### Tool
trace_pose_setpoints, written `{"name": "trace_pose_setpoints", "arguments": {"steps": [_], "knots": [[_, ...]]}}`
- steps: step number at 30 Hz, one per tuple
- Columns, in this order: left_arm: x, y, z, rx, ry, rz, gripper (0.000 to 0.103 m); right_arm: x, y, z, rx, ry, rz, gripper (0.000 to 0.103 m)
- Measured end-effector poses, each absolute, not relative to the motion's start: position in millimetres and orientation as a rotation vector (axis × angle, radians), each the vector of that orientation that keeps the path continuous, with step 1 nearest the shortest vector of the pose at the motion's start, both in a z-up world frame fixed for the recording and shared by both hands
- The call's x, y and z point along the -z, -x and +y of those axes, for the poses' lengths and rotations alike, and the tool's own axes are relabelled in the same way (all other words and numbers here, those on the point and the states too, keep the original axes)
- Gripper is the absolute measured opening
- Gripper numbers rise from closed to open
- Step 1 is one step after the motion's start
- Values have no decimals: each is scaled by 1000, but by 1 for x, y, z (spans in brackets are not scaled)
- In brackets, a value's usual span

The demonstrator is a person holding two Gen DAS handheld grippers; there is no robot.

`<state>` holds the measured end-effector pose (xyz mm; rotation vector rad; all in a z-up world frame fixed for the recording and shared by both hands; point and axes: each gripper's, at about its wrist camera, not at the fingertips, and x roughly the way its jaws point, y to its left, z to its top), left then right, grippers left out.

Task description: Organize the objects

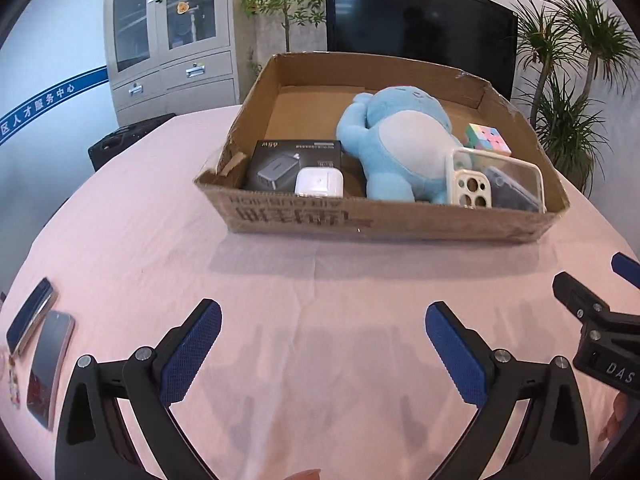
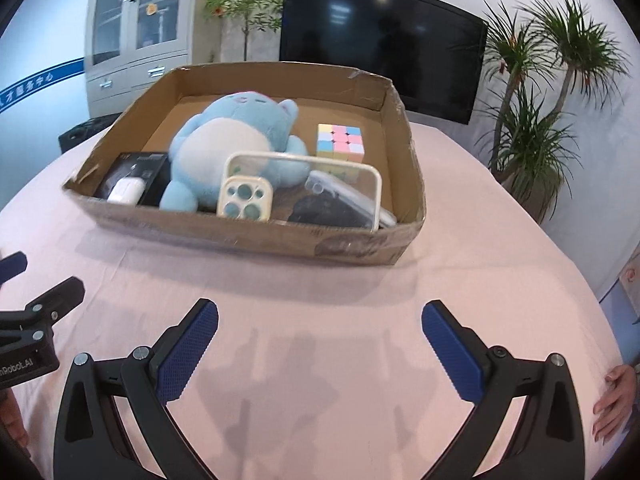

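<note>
A shallow cardboard box (image 1: 304,220) (image 2: 248,238) stands on the pink tablecloth. Inside lie a blue plush toy (image 1: 396,140) (image 2: 228,140), a pastel puzzle cube (image 1: 488,139) (image 2: 340,142), a black charger box (image 1: 296,160) (image 2: 136,172), a white earbud case (image 1: 319,182) (image 2: 126,192) and clear phone cases (image 1: 496,180) (image 2: 304,192). My left gripper (image 1: 322,320) hovers open over bare cloth in front of the box, holding nothing. My right gripper (image 2: 320,318) is likewise open and empty, and it also shows at the right edge of the left wrist view (image 1: 592,312).
Two phones (image 1: 40,344) lie on the cloth at the far left. A person's hand (image 2: 616,396) rests at the table's right edge. Behind the table stand a metal cabinet (image 1: 168,40), a dark screen (image 1: 420,20) and potted plants (image 1: 572,92).
</note>
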<state>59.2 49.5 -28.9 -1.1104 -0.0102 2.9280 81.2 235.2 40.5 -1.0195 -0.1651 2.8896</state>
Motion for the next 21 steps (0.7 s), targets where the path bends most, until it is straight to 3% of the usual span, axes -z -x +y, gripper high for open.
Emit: {"name": "trace_pose_setpoints", "arguments": {"steps": [7,13,21], "knots": [[36,-84,54,-2914,1127,64,103,-28,-96,238,-2852,1080,-149,102],[51,-101,56,-2855,1251,-13,103,-11,-115,245,-2810,1185,-96,102],[75,-109,73,-2776,1328,31,102,7,-137,235,-2768,1226,-65,102]]}}
